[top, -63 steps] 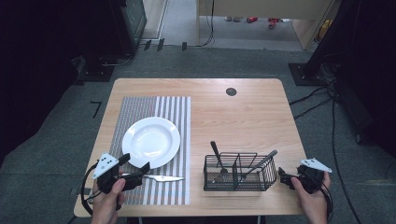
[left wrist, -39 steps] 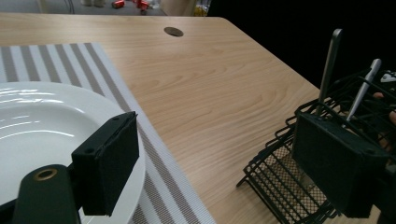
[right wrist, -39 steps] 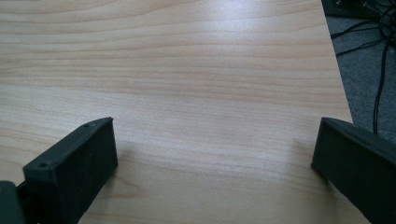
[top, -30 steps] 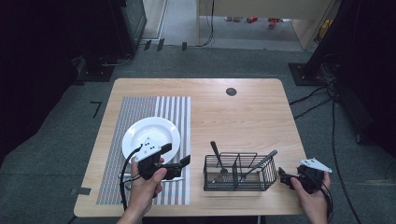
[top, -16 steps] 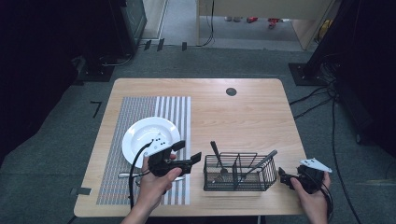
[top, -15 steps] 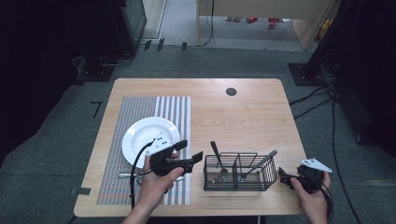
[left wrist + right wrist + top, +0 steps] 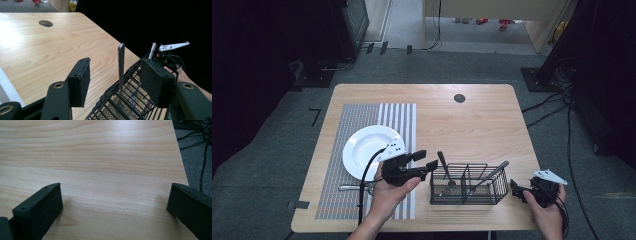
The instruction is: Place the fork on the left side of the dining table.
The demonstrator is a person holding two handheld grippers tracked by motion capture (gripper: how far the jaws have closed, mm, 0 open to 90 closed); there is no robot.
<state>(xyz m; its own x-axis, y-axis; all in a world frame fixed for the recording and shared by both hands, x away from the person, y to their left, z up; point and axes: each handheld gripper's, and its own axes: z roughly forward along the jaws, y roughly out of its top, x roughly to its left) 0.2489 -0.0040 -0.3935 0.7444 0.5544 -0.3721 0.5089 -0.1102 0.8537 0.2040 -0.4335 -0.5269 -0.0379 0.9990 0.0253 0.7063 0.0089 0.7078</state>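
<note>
A round white ceramic plate (image 7: 371, 151) sits on the grey-and-white striped placemat (image 7: 343, 125) at the left of the pale wooden table (image 7: 472, 125). There's a silver piece of cutlery (image 7: 351, 187) lying on the mat just below the plate, a small dark round hole (image 7: 459, 98) near the far edge, and black cables (image 7: 562, 110) trailing over the grey floor.

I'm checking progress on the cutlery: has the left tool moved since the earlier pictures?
Yes. The left tool has moved rightward from the placemat's left edge, across it to the wire caddy, its jaws closing, with an upright utensil handle between them.
</note>
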